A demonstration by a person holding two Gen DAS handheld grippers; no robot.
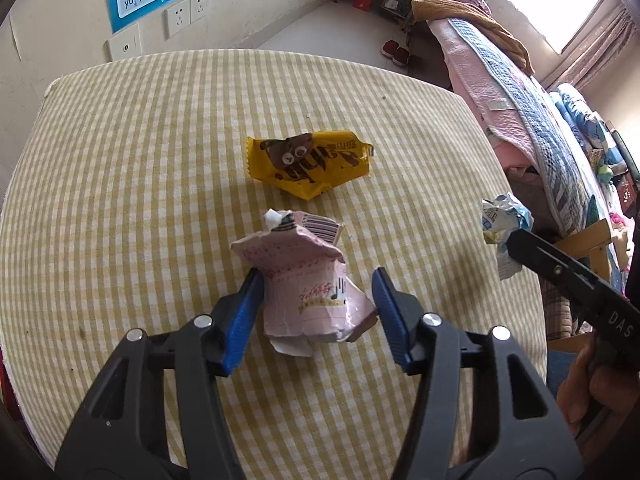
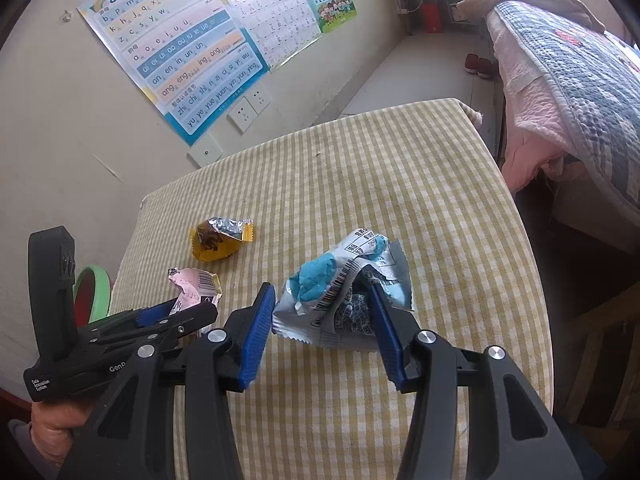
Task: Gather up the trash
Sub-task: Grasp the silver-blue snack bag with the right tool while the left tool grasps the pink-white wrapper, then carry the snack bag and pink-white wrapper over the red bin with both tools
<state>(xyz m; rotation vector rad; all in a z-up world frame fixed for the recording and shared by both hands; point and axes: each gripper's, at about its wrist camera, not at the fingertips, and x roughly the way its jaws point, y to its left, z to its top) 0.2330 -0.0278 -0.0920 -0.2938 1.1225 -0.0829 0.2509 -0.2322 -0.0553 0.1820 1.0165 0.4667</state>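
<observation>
Pink wrapper (image 1: 310, 288) lies between the spread fingers of the left hand-held gripper (image 1: 318, 312), ungripped. Blue-white wrapper (image 2: 344, 296) sits likewise inside the wide-open right hand-held gripper (image 2: 322, 328); a yellow wrapper (image 1: 308, 162) lies beyond on the worktop (image 1: 140, 160).

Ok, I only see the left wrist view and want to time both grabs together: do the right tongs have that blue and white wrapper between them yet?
Observer: Yes. The right tongs stand wide open, and the blue and white wrapper fills the gap between them. I cannot tell whether they are squeezing it.
Operator: Is there anything to drop trash into?
Observer: Possibly. A green basin shows past the left edge of the table.
Operator: And the yellow wrapper?
Observer: From this side the yellow wrapper shows a silver, crumpled end.
</observation>
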